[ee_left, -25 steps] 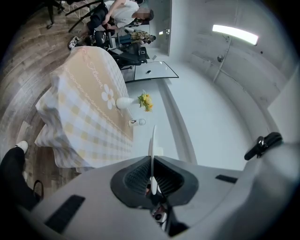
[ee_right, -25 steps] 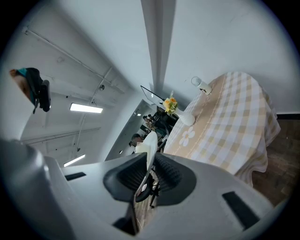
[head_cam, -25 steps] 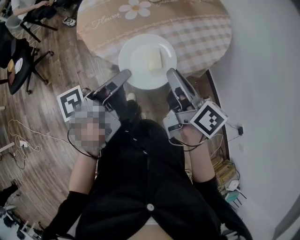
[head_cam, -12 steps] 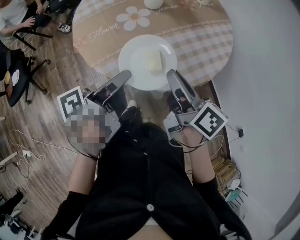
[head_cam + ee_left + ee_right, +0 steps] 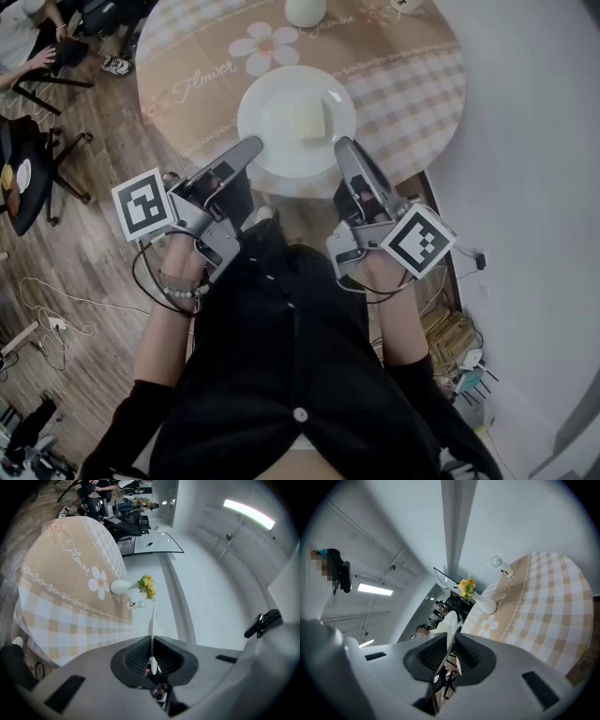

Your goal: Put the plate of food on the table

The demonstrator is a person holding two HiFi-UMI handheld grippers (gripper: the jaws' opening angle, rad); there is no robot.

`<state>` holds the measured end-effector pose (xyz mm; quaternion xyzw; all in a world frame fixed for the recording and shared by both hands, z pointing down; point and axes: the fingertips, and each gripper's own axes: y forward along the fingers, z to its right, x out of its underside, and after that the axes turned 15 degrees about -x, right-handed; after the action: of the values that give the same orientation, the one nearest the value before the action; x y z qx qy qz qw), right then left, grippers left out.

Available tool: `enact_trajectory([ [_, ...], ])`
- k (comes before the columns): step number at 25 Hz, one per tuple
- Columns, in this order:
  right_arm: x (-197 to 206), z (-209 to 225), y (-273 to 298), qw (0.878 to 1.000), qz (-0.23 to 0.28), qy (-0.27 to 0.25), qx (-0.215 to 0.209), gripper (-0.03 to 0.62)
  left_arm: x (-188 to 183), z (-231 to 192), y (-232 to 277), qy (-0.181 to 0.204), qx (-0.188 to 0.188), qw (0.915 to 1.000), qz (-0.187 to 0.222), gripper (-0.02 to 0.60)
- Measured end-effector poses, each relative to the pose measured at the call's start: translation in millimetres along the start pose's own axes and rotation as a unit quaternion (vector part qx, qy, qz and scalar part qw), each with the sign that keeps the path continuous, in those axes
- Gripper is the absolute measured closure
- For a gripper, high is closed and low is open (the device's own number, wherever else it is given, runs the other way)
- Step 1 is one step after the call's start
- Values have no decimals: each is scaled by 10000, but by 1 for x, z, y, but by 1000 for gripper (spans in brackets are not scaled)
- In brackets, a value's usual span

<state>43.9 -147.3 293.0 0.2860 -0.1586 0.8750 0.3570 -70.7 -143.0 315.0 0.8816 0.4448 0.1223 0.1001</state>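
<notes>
Your left tool is clenched on the left rim of the white plate and your right tool is clenched on its right rim; each gripper view shows the thin rim nipped edge-on between that tool's jaws. The plate carries a pale yellow square of food just right of its centre and lies level over the near edge of the round, beige-checked tabletop; I cannot tell whether it is touching that surface. A white vase of yellow flowers stands on the far side of the tabletop.
</notes>
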Motion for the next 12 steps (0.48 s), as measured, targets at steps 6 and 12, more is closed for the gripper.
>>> enact_trajectory([
  [6,6,9,19,9999,51,36,138,554,-20,-11,1,4,6,10000,-94,569],
  [12,5,10,31,9998,52,34,164,554,-32,-12,2,-5,4,9999,-133,569],
])
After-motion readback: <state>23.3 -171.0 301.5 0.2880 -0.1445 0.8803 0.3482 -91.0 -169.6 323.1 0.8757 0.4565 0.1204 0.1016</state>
